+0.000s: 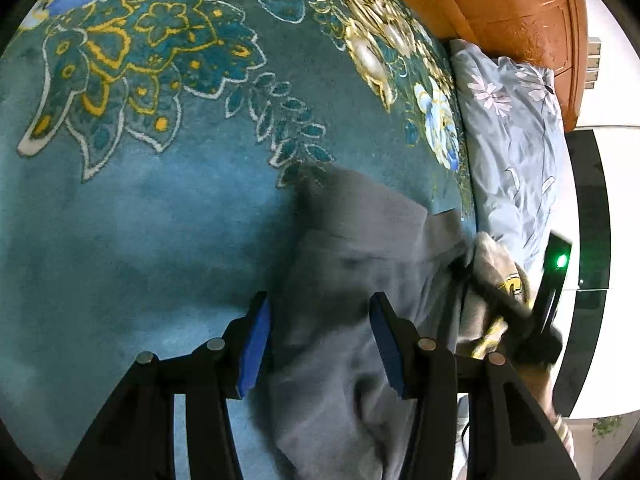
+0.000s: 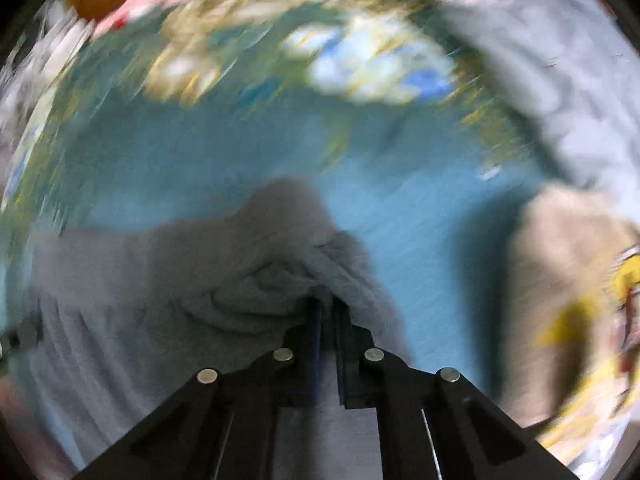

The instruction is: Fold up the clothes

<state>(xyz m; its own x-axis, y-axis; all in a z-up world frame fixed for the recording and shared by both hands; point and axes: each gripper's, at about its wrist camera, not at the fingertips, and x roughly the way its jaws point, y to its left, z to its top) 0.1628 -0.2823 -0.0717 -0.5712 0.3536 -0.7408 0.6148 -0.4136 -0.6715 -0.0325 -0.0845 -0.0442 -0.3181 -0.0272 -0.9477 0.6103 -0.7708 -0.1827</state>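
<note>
I can read no brand or label: the yellow print on the beige garment (image 2: 568,304) at my right is smeared by blur and cut off at the frame edge. The grey garment (image 1: 352,264) lies on the teal patterned blanket (image 1: 160,220) of the bed. My left claw (image 1: 320,332) hangs released above it, blue pads (image 1: 254,344) apart and off the cloth. My right claw (image 2: 326,312) is clenched on a bunched fold of the grey garment. A floral pillow (image 1: 516,140) lies against the wooden headboard (image 1: 512,4).
</note>
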